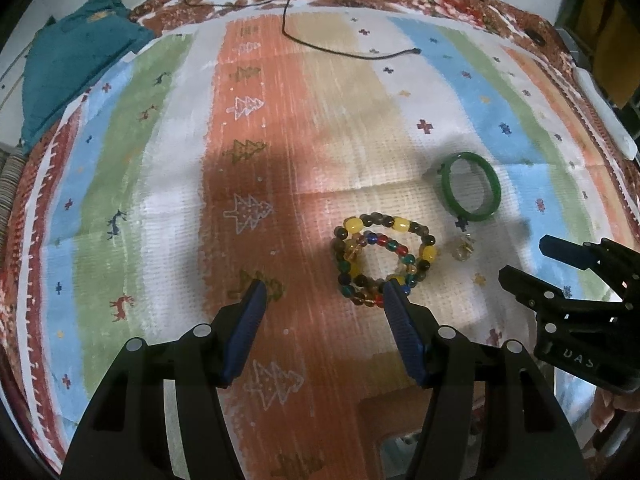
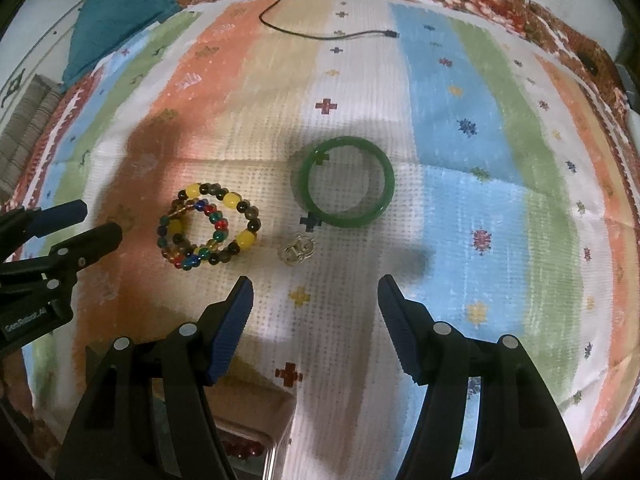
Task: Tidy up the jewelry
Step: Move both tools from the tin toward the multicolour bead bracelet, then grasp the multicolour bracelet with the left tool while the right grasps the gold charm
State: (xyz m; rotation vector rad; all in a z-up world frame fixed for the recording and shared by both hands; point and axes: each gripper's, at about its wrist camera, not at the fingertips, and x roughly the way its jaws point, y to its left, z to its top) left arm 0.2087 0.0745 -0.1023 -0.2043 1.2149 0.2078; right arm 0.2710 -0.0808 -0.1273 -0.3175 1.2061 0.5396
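Observation:
A pile of beaded bracelets point(image 1: 382, 258) with yellow, dark and coloured beads lies on the striped cloth; it also shows in the right wrist view point(image 2: 208, 226). A green bangle point(image 1: 471, 186) lies to its right, seen too in the right wrist view point(image 2: 346, 182). A small silver ring piece point(image 2: 298, 249) lies between them, nearer me, also in the left wrist view point(image 1: 464, 246). My left gripper point(image 1: 324, 292) is open, its right finger touching or just over the beads' near edge. My right gripper point(image 2: 316, 288) is open and empty, just short of the silver piece.
A box with a tan wall point(image 2: 256, 404) holding red beads sits at the near edge under the grippers. A black cable point(image 1: 344, 50) lies at the far side. A teal cloth point(image 1: 76, 60) is at the far left. A white object point(image 1: 608, 120) lies at the right edge.

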